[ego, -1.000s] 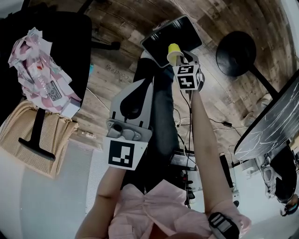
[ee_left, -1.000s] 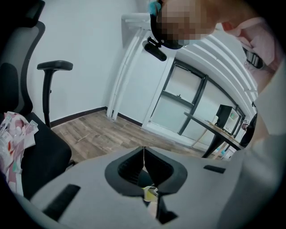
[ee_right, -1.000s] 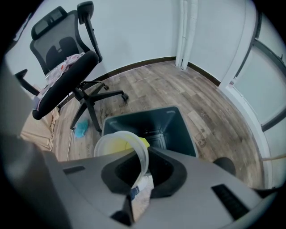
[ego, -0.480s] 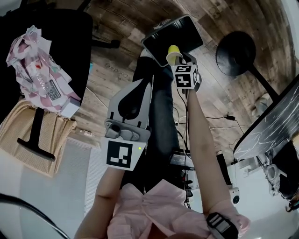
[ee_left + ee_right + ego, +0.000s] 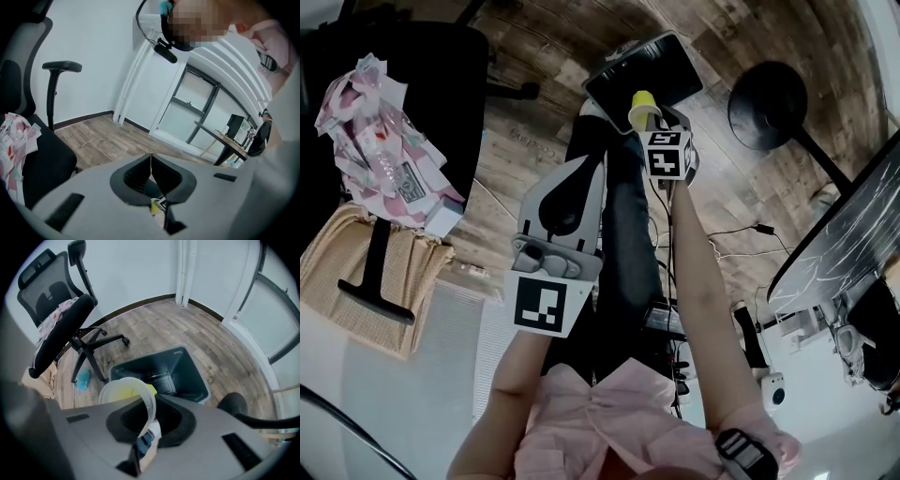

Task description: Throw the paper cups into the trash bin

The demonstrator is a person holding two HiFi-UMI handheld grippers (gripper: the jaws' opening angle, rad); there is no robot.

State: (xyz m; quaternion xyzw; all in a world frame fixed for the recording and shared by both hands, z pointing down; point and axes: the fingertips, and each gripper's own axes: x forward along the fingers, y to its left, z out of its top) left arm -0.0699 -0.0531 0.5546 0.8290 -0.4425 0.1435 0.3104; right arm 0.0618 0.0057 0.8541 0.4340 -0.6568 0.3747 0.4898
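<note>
Well, the right gripper [image 5: 654,114] [image 5: 149,414] has its fingers clamped on a yellow paper cup [image 5: 643,103] [image 5: 123,391] over the dark trash bin [image 5: 673,67] [image 5: 190,373]. Beside it, the left gripper [image 5: 596,165] [image 5: 151,165] has its fingers pressed together on nothing.

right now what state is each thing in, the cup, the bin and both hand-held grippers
paper cup: pinched by its wall, held above the bin, not yet dropped
trash bin: on the floor, top open, no lid in view
right hand-held gripper: shut on the cup's wall
left hand-held gripper: jaws together, nothing between them
</note>
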